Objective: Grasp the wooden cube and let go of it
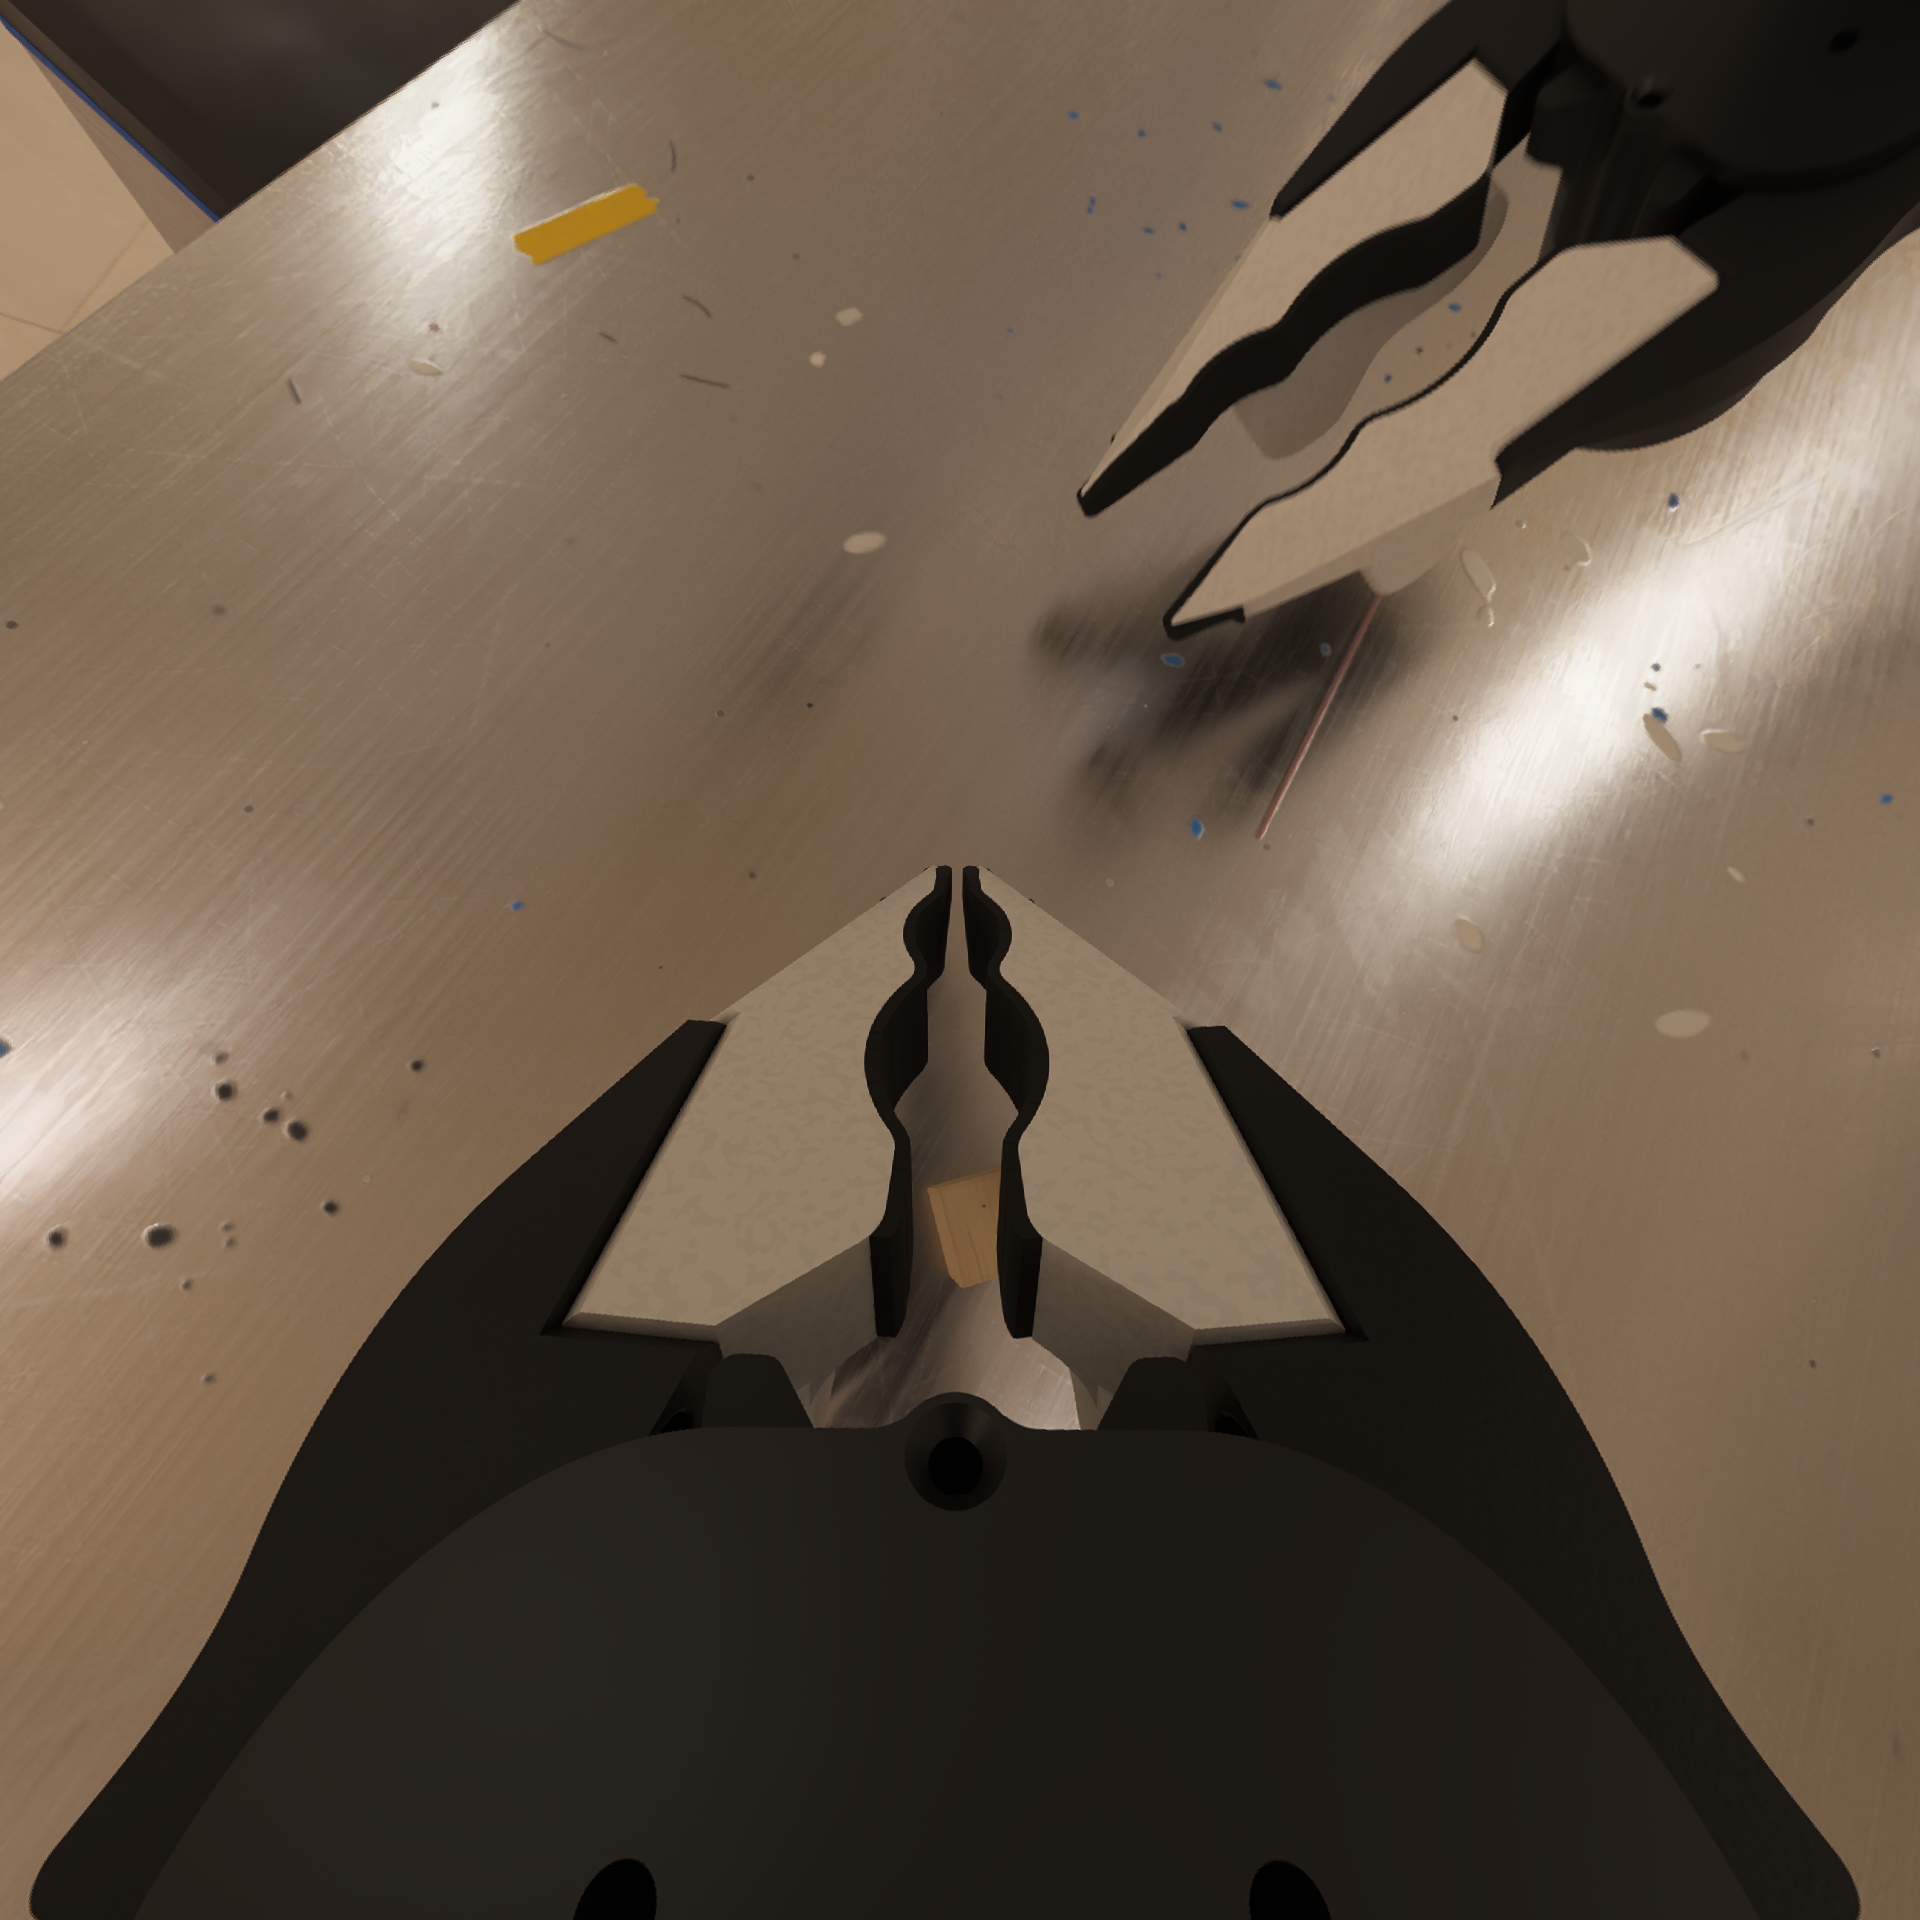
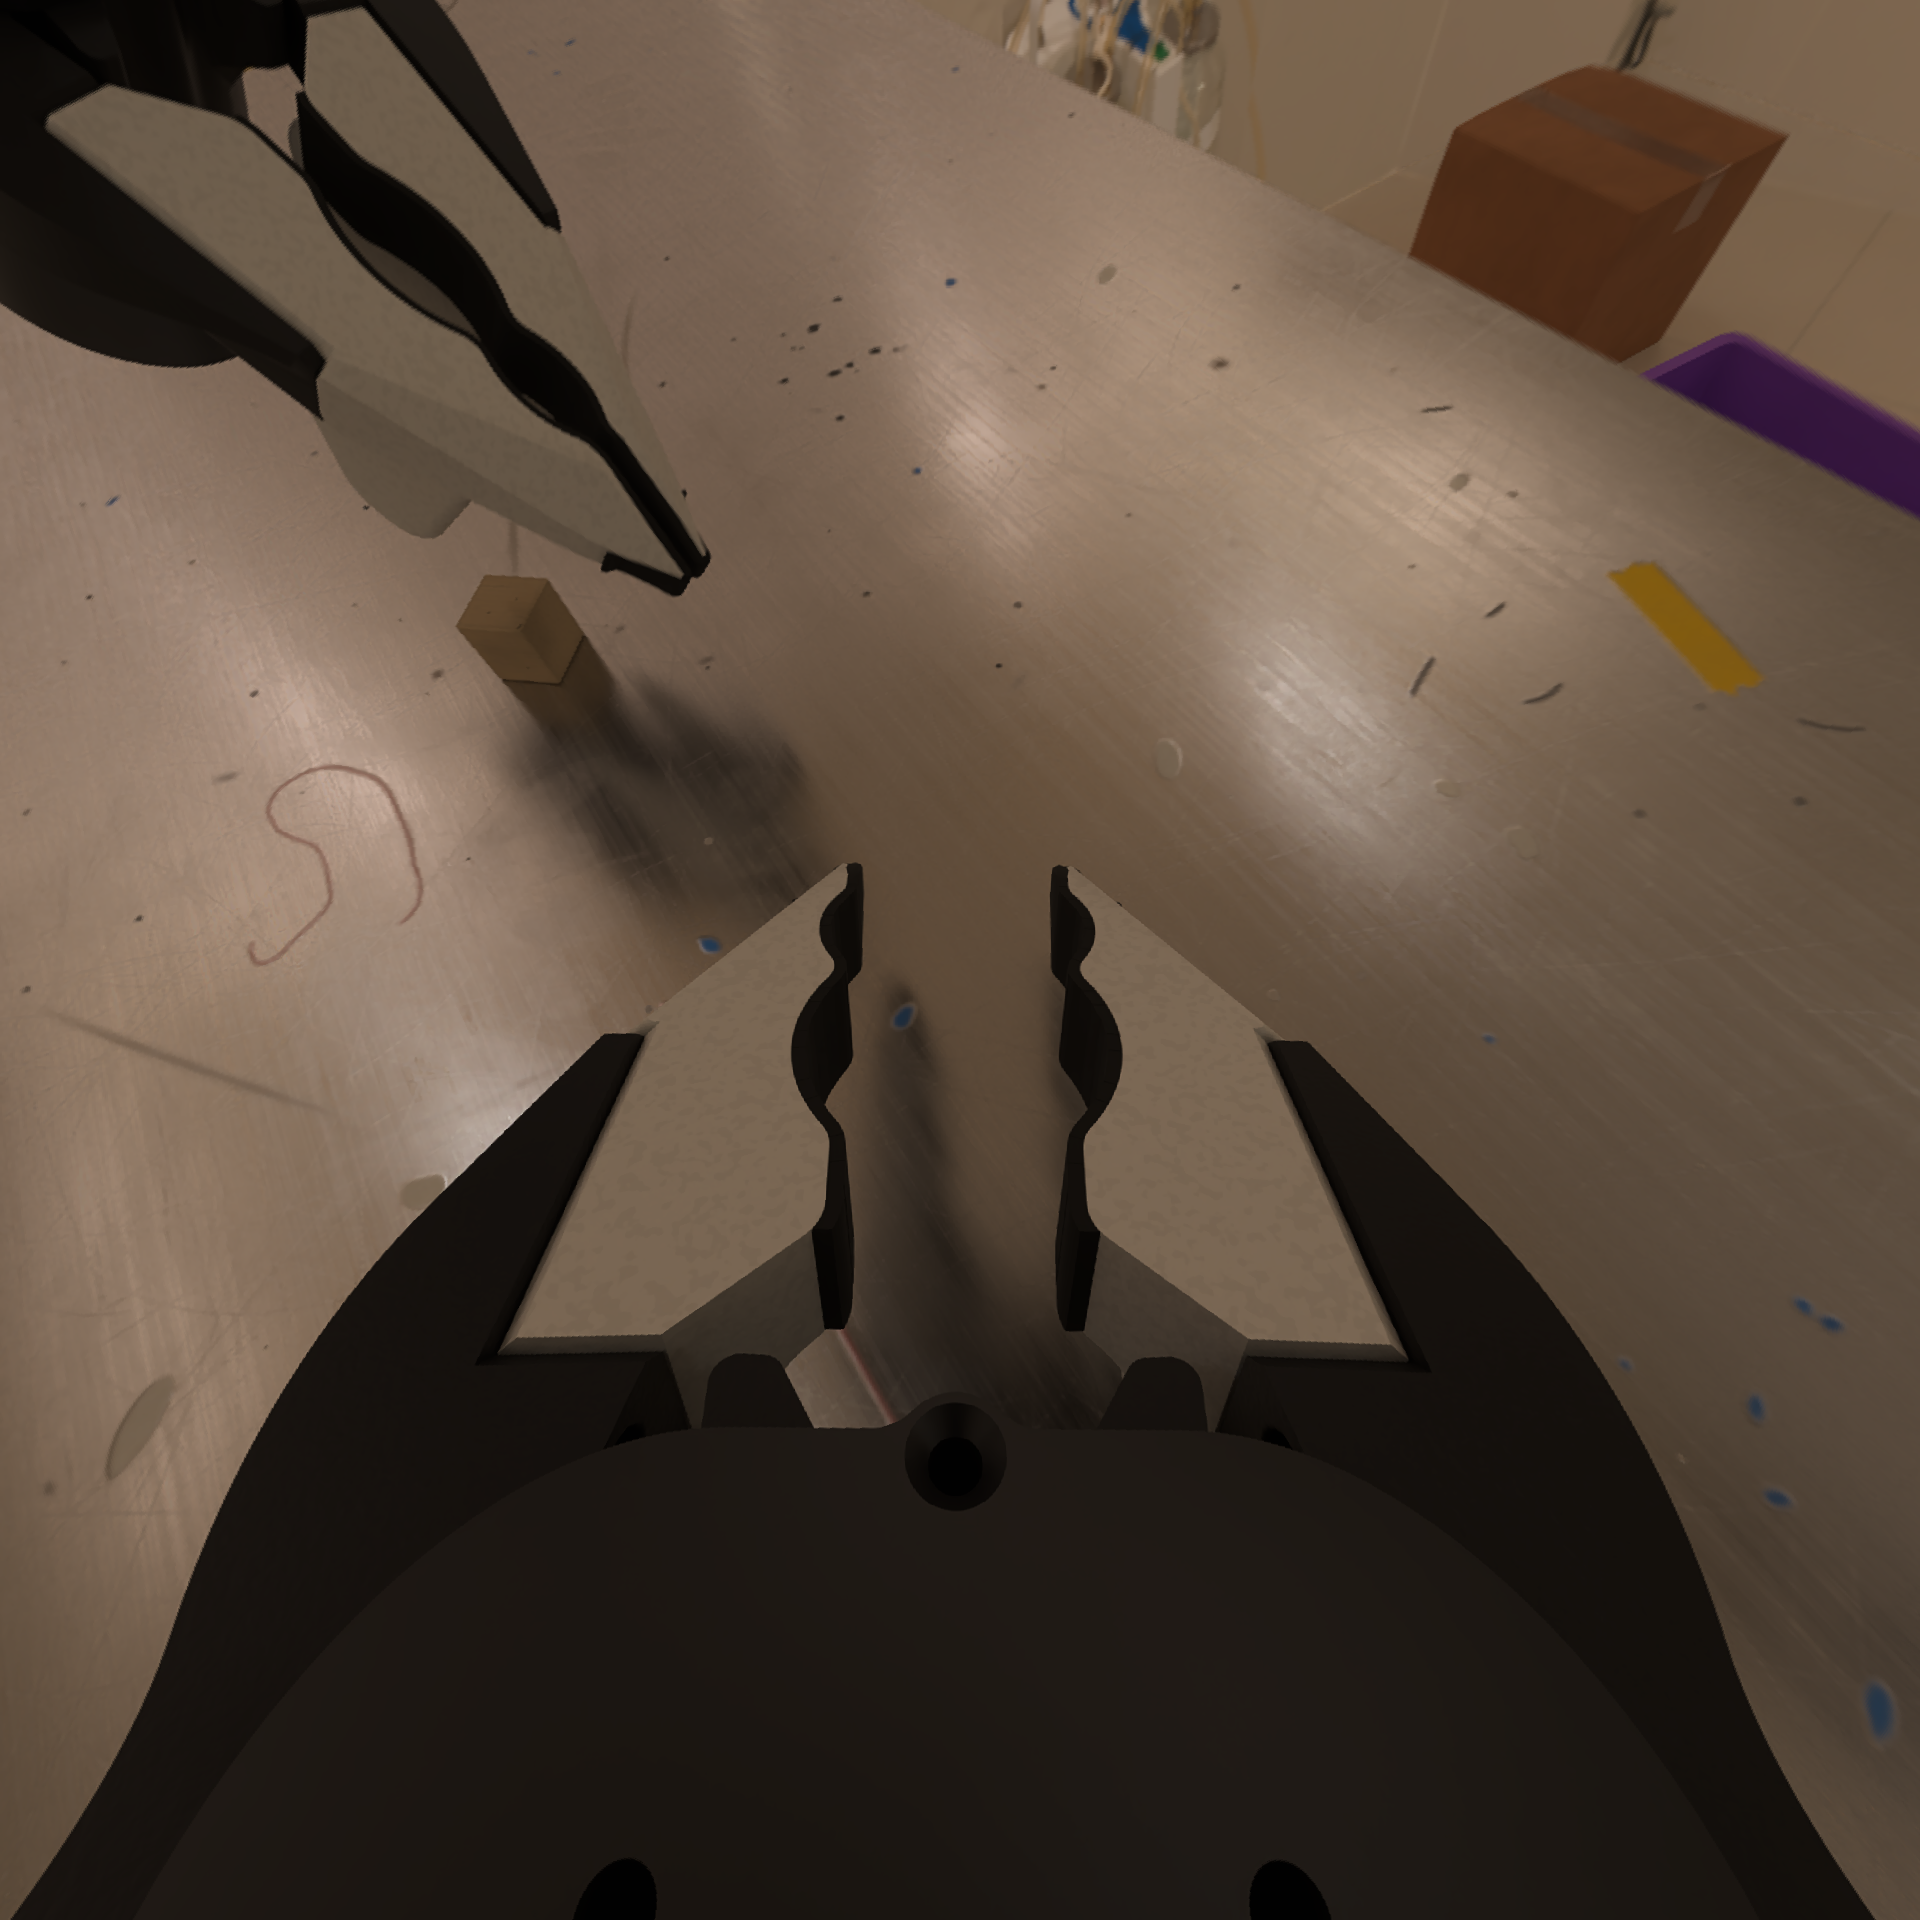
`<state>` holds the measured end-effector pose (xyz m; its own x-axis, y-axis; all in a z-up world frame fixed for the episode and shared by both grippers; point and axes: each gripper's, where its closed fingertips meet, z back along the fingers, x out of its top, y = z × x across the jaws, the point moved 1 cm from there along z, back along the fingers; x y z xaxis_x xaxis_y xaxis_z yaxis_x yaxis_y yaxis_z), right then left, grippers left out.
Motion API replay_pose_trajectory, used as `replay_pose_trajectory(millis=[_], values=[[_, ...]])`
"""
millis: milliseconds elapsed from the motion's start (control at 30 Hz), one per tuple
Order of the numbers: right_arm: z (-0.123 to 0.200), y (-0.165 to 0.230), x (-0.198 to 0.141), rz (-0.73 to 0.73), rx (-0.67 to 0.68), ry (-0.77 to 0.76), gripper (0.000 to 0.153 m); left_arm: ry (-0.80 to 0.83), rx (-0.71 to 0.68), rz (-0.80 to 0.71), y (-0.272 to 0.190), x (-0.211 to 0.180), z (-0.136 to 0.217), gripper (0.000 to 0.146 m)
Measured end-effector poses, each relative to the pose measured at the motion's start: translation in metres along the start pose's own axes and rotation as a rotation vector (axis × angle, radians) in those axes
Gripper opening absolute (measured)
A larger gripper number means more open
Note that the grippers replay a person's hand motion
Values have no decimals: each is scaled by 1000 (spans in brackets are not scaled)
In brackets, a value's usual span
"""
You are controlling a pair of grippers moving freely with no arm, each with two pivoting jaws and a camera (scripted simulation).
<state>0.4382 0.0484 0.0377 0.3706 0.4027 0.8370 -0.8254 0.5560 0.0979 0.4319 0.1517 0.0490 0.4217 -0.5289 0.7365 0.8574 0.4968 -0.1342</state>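
The small wooden cube (image 2: pixel 520 629) stands on the metal table (image 2: pixel 1143 520), free of both grippers. My left gripper (image 1: pixel 956 873) is shut and empty, its fingertips almost touching. It hovers just above the cube, which shows through the slit near the finger bases in the left wrist view (image 1: pixel 961 1231). In the right wrist view the left gripper (image 2: pixel 688 566) points past the cube's far side. My right gripper (image 2: pixel 954 878) is open and empty, low over the table, to the cube's right. It also shows in the left wrist view (image 1: pixel 1132 566).
A strip of yellow tape (image 2: pixel 1683 629) lies on the table and also shows in the left wrist view (image 1: pixel 587 223). A brown cardboard box (image 2: pixel 1590 197) and a purple bin (image 2: pixel 1787 405) stand beyond the far table edge. A reddish scribble (image 2: pixel 332 862) marks the surface.
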Motion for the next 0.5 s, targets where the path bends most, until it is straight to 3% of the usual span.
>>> replay_pose_trajectory(millis=[500], values=[[-10, 1, -13, 40, -30, 110, 42, -33, 42, 15, 7, 4, 4, 4]])
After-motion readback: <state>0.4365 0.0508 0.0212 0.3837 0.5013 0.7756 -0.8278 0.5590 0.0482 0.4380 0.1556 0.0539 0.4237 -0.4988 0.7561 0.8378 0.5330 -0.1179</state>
